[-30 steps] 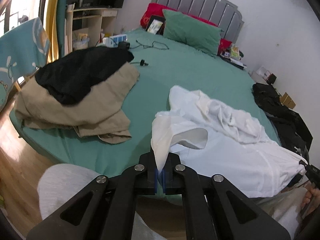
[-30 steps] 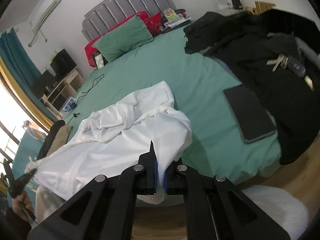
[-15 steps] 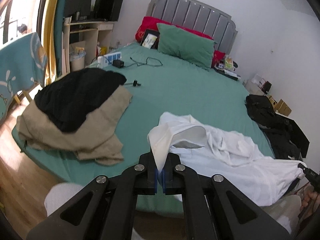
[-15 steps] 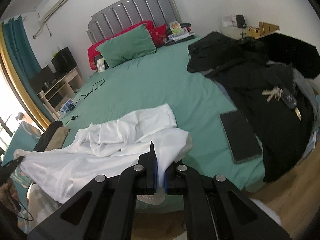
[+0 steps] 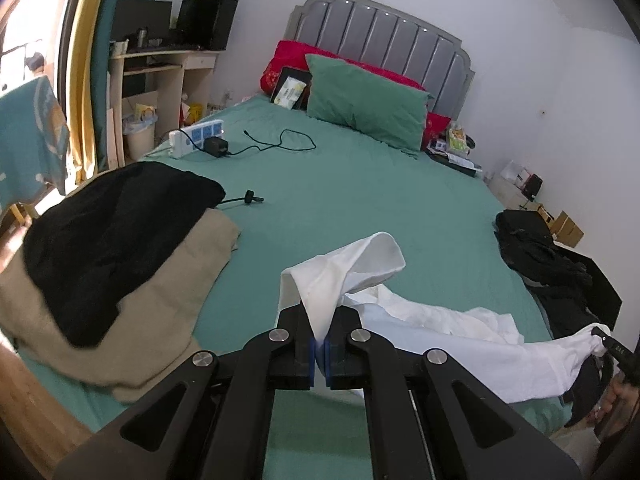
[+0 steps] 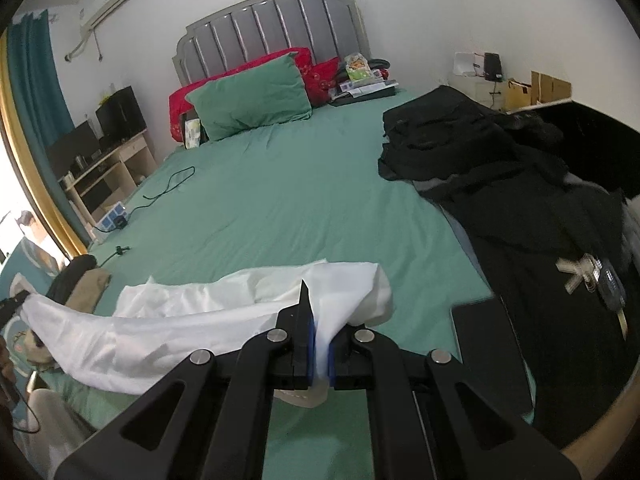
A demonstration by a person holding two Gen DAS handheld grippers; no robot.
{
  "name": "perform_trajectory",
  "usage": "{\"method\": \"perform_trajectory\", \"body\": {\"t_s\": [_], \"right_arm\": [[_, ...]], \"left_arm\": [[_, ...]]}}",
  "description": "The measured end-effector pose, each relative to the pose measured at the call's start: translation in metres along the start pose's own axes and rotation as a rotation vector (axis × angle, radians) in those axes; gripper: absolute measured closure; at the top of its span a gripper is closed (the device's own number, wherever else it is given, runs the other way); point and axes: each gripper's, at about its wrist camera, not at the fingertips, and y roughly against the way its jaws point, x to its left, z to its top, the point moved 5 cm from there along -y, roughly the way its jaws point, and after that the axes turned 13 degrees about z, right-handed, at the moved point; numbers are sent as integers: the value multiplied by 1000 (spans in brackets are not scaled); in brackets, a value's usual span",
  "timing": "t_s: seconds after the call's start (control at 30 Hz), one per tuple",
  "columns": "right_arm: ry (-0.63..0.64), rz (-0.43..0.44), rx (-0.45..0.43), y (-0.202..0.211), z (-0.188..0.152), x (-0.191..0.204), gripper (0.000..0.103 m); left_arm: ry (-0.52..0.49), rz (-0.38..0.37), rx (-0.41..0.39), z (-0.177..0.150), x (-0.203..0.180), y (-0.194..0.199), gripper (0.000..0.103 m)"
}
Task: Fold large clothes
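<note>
Left wrist view: from bed (image 5: 360, 192) foot, left corner, facing headboard (image 5: 384, 36).
Right wrist view: from foot, right corner, facing headboard (image 6: 272, 24).
Shared: bed, green pillow (image 5: 364, 100), white garment (image 5: 440, 332).

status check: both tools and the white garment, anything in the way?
Left tool shut on white garment; right tool shut on it too. Garment stretched between them over bed's near edge. Dark tablet close by right tool.

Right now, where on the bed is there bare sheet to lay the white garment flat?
The middle of the green sheet is bare, between the green pillow and the white garment. It is crowded along the black clothes and tablet, and by the black-and-tan pile and charger cable.
</note>
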Motion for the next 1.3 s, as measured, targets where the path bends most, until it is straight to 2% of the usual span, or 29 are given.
{"method": "perform_trajectory", "body": {"t_s": [0.3,0.53,0.6,0.67,0.7,0.73,0.77,0.83,0.93,1.0,1.1,1.2,1.3], "right_arm": [[57,-16,51,-74,31,-18,98],[-4,-18,86,-128,39,-44,98],[-45,-34,104,-149,36,-57,96],[-65,-53,143,-165,32,-65,88],[-79,-69,163,-172,29,-70,86],[-91,-74,166,-175,28,-73,81],[-111,-81,168,-176,26,-75,75],[-141,-79,160,-169,22,-79,65],[-130,-128,128,-152,21,-82,35],[-152,-147,86,-135,19,-87,33],[-225,-85,52,-111,4,-91,33],[-277,-22,76,-101,-22,-84,33],[-271,-19,133,-97,-51,-70,33]], "left_arm": [[-9,28,50,12,-20,-81,100],[-16,78,107,15,-26,-148,100],[-14,98,124,16,-26,-168,100],[-4,108,174,15,-26,-192,99],[1,112,207,14,-26,-204,95],[14,106,231,13,-25,-212,82],[38,106,238,11,-22,-217,55],[90,96,214,13,-15,-216,32],[84,84,195,8,-11,-201,32],[62,94,210,-4,-9,-193,32],[49,105,249,-30,-3,-180,32],[30,108,298,-57,-1,-175,32],[21,114,356,-86,0,-174,32]]}}
